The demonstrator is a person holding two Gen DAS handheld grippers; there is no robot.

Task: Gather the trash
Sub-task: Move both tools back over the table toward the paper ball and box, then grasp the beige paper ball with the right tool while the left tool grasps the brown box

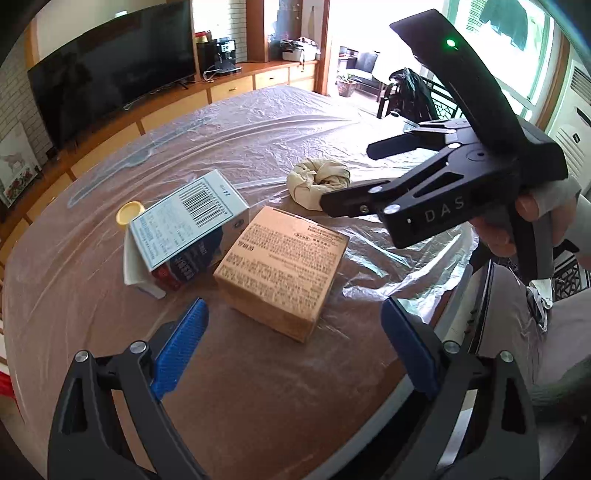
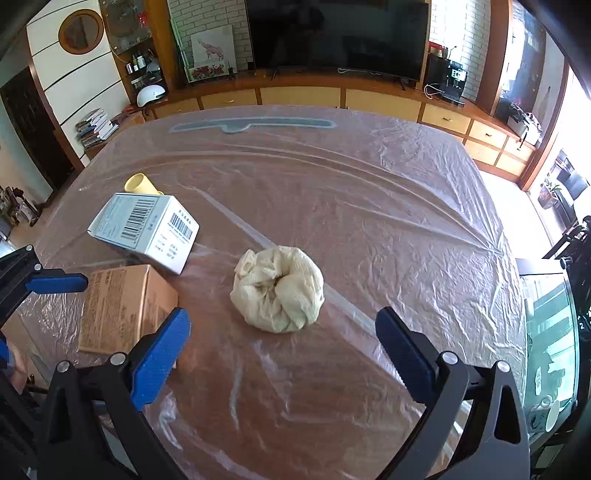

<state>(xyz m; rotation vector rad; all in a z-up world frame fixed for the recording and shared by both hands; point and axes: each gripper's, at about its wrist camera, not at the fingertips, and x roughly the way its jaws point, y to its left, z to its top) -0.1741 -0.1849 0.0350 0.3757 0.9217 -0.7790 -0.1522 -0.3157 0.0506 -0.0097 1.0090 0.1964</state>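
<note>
A brown cardboard box (image 1: pixel 282 271) lies on the plastic-covered table (image 1: pixel 258 122), just ahead of my open, empty left gripper (image 1: pixel 295 343). A white-blue barcode box (image 1: pixel 184 221) leans behind it, beside a yellow cup (image 1: pixel 129 214). A crumpled cream paper ball (image 1: pixel 317 181) sits farther back. In the right wrist view the paper ball (image 2: pixel 279 295) lies ahead of my open, empty right gripper (image 2: pixel 284 350), with the brown box (image 2: pixel 123 306), barcode box (image 2: pixel 144 230) and cup (image 2: pixel 140 183) to the left. The right gripper (image 1: pixel 343 177) also shows in the left view, beside the ball.
The table's near right edge (image 1: pixel 443 314) runs beside a chair (image 1: pixel 517 332). A TV (image 2: pixel 336 35) and wooden cabinet (image 2: pixel 303 96) stand beyond the table's far edge. The left gripper's fingertip (image 2: pixel 55 283) shows at the left of the right view.
</note>
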